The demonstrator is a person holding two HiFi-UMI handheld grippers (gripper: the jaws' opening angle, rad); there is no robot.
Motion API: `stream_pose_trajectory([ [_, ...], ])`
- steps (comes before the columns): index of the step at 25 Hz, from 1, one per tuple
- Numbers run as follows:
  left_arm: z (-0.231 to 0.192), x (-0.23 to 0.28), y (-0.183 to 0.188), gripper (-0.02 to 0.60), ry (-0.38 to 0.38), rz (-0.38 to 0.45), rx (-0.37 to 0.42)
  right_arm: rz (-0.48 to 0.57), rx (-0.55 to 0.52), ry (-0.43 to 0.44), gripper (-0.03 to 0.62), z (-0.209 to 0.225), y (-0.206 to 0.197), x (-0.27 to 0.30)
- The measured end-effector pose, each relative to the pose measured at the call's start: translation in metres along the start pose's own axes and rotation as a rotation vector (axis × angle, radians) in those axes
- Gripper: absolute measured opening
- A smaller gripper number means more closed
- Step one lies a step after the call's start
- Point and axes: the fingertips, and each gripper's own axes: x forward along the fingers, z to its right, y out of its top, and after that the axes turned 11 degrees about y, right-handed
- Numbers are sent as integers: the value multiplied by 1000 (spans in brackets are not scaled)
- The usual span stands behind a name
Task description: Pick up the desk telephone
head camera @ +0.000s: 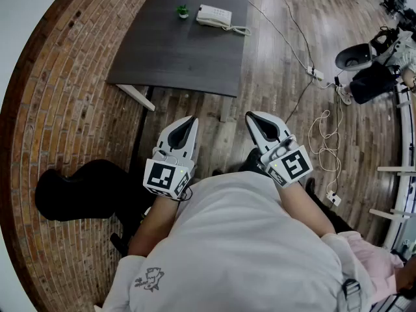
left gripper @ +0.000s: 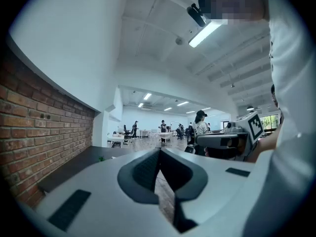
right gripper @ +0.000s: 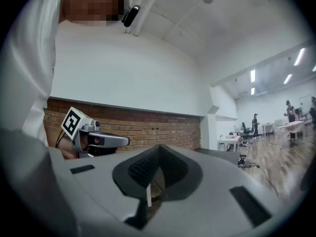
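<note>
Dark table (head camera: pixel 175 51), 1 white telephone (head camera: pixel 214 16) (corded), brick wall (head camera: pixel 65 109), wood floor (head camera: pixel 286 51)

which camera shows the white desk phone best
The head view: the white desk telephone lies in full on the dark grey table, near its far edge, beside a small green object. The left gripper view and right gripper view look level across the room; the telephone cannot be made out in either.
</note>
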Motion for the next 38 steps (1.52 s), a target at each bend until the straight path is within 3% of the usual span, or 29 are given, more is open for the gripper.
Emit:
stream_pose_trajectory([
  [17, 1, 37, -5, 11, 18, -20, -24, -10, 7, 6, 5, 37, -6, 1],
  [27, 21, 94, -13, 12, 25, -32, -45, -11, 24, -7, 6, 100, -14, -15],
  [28, 23, 102, -13, 52, 25, -36, -46, -10, 25, -2, 28, 108, -14, -15],
  [30, 31, 118, -14, 138, 19, -43, -50, -8, 20, 17, 148, 122, -14, -17],
  [33, 42, 145, -13, 243, 15, -44, -50, -5, 8, 47, 218, 145, -15, -21],
  [38, 67, 189, -14, 292, 16, -63, -44, -7, 22, 62, 264, 189, -21, -37],
])
